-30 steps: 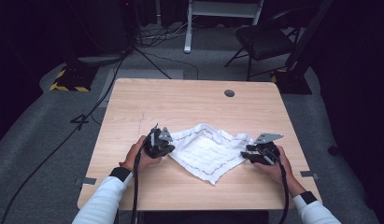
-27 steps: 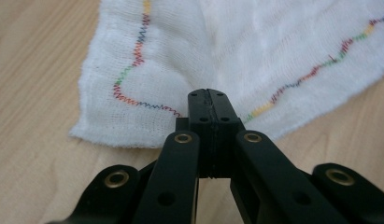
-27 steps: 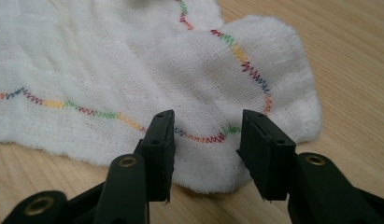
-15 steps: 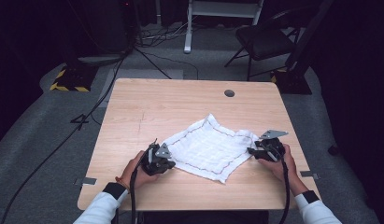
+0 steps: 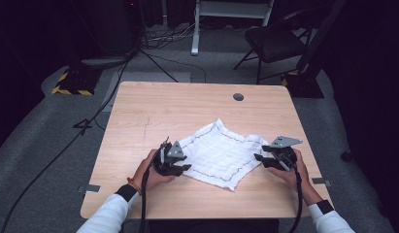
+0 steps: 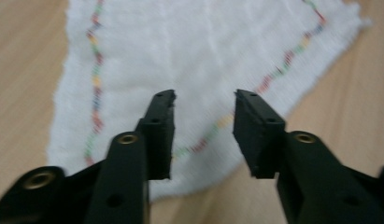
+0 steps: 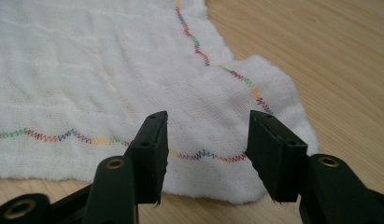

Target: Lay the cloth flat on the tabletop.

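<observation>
High view shows a limp, light white cloth [image 5: 217,154] spread on the desk [image 5: 153,111], both tongs [image 5: 174,165] [image 5: 265,160] parted and empty at its corners, the likeliest spots to pinch.

- Left hand-held gripper [image 5: 180,167]: low, pointing inward; jaws have just been opening, now parted, nothing pinched.
- Right hand-held gripper [image 5: 260,159]: low, facing the left one, jaws apart, gripping nothing.
- Forearms enter from below, white sleeves.

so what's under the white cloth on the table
The white woven cloth with rainbow zigzag stitching lies flat on the light wooden table, whose bare wood shows all around it. Whatever might lie beneath the fabric is covered.
</observation>
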The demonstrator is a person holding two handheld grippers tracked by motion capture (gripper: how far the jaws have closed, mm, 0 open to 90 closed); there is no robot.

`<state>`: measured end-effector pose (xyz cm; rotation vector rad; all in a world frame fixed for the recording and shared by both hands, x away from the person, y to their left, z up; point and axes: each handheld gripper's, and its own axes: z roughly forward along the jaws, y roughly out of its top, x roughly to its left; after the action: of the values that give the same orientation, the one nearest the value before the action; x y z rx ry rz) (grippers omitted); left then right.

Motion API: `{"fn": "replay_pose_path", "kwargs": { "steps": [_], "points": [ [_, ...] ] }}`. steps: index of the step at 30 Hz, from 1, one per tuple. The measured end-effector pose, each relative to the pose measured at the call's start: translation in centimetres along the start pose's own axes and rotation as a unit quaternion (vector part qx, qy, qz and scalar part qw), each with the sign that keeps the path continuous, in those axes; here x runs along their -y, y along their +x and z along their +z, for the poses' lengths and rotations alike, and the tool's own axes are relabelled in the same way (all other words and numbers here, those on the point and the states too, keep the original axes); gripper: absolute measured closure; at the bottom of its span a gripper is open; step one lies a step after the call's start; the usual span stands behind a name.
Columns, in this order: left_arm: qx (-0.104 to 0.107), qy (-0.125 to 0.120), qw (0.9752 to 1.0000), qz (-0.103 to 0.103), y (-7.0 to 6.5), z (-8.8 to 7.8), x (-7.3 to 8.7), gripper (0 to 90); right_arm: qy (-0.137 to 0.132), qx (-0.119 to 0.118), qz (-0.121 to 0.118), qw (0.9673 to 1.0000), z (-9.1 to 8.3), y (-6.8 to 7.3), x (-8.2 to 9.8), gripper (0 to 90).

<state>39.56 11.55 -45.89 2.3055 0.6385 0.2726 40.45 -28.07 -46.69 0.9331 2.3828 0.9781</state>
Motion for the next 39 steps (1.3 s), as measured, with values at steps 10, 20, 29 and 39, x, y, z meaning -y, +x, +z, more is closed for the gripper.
{"fn": "replay_pose_path", "kwargs": {
  "steps": [10,20,29,39],
  "points": [
    [-0.036,0.001,0.9993,0.003,5.0,6.1,-6.6,38.1,0.016,0.055,0.078,0.9952,1.2,-4.9,1.9,51.7],
    [-0.035,0.046,0.9972,-0.049,7.5,11.6,-8.9,42.6,0.032,0.045,0.080,0.9952,3.0,-5.5,1.3,48.1],
    [-0.001,0.055,0.9973,-0.048,8.5,12.2,-8.8,72.5,0.026,-0.004,0.083,0.9962,3.2,-5.5,1.2,80.3],
    [-0.029,0.025,0.9984,-0.042,8.9,9.2,-8.4,85.7,0.003,0.038,0.030,0.9988,2.4,-4.7,0.1,87.2]
  ]
}}
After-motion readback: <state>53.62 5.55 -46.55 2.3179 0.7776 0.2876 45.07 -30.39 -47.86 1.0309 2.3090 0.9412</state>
